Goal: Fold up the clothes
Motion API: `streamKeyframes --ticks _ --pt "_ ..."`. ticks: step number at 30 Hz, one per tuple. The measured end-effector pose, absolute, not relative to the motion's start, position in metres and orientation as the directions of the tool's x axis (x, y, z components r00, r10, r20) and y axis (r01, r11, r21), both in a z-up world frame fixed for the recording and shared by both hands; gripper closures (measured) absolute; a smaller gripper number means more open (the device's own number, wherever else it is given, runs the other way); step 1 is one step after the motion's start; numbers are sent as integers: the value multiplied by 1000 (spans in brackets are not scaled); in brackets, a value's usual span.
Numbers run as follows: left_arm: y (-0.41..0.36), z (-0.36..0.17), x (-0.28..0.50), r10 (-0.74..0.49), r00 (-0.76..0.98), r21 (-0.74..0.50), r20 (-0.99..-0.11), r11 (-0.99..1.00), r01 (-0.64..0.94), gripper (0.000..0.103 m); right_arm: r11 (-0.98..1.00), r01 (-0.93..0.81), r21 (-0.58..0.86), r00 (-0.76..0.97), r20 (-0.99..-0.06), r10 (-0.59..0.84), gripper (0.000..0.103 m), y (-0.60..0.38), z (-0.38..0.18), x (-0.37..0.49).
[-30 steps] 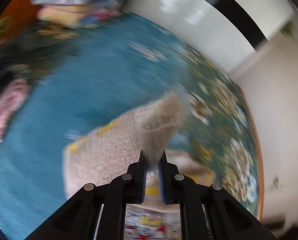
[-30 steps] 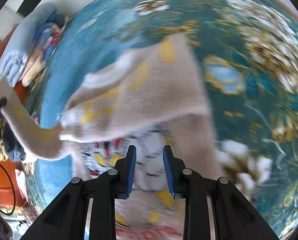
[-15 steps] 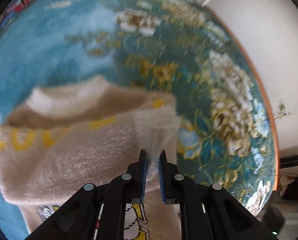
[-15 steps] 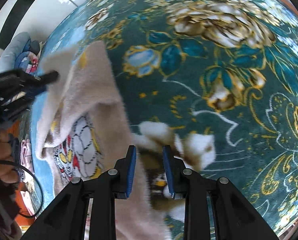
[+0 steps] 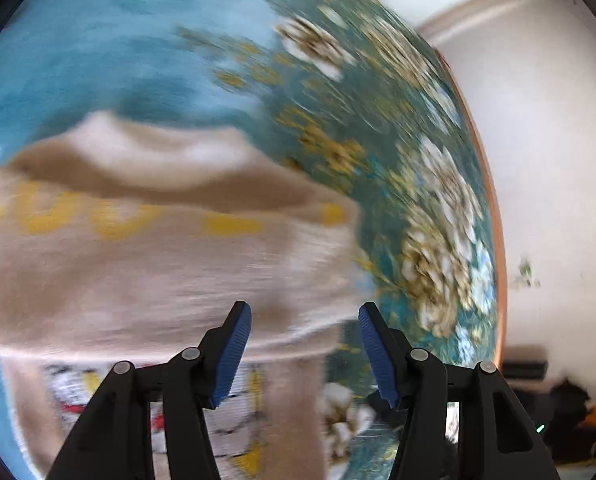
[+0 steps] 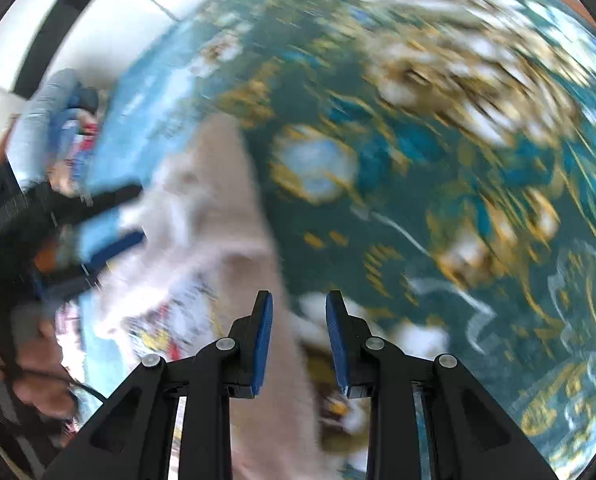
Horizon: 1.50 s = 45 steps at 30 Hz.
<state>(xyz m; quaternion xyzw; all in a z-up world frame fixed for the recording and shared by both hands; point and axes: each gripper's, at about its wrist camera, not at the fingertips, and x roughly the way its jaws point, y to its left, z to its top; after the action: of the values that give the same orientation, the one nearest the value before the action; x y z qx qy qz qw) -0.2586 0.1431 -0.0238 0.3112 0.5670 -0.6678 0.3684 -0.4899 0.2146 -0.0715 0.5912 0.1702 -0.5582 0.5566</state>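
Item under handling: one beige fuzzy sweater (image 5: 170, 264) with yellow marks and a cartoon print on its front, lying on a teal floral carpet (image 5: 378, 128). In the left wrist view a sleeve lies folded across the chest, covering the upper part of the print; the pale collar points away from the camera. Both views are blurred by motion, so finer creases cannot be read.

Left hand-held gripper (image 5: 304, 354): jaws wide apart, nothing between them, poised just above the folded sleeve. Right hand-held gripper (image 6: 299, 344): jaws apart, empty, positioned over the sweater's right edge where cloth meets carpet.

Progress, as judged: one sleeve fold appears done. Whether the other sleeve is folded in cannot be told from these views. The lengthwise fold of the body remains outstanding, since the lower front with the print lies exposed.

Surroundings: a pile of other clothes (image 6: 58, 120) sits at the carpet's far edge, well apart from the sweater. A white wall (image 5: 538, 160) borders the carpet.
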Motion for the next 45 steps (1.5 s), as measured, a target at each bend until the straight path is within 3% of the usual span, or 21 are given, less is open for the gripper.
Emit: streamKeyframes --ticks 5,10,13,22,24,25,28,32,36,45 --pt "162 -23 -166 -240 -388 -418 -890 83 905 43 -208 815 541 419 -797 -434 66 164 -67 -464" --pt "185 -39 -84 -258 -300 -371 -919 304 877 43 -279 773 570 438 -797 -417 66 131 -90 -458" --pt "193 -43 -61 -274 -282 -368 -920 351 861 43 -299 753 586 433 -784 -445 95 129 -90 -461" --pt "165 -62 -65 -270 -307 -374 -913 250 893 43 -280 834 475 318 -829 -459 96 140 -88 -468" --pt "152 -69 -73 -257 -312 -366 -915 202 908 42 -263 857 442 290 -837 -464 94 139 -89 -465" --pt "146 -73 -77 -250 -307 -355 -918 177 918 40 -251 875 414 264 -842 -469 88 138 -87 -463" --pt "132 -83 -83 -237 -279 -312 -931 117 943 38 -225 913 341 208 -862 -462 57 136 -91 -460" --pt "122 -93 -76 -238 -352 -385 -905 108 917 37 -252 843 476 326 -824 -464 51 132 -106 -482" --pt "118 -105 -64 -249 -456 -500 -854 155 852 36 -345 631 695 510 -706 -491 46 125 -128 -509" --pt "116 -121 -66 -271 -518 -575 -812 211 791 32 -346 621 703 555 -707 -439 41 106 -143 -497"
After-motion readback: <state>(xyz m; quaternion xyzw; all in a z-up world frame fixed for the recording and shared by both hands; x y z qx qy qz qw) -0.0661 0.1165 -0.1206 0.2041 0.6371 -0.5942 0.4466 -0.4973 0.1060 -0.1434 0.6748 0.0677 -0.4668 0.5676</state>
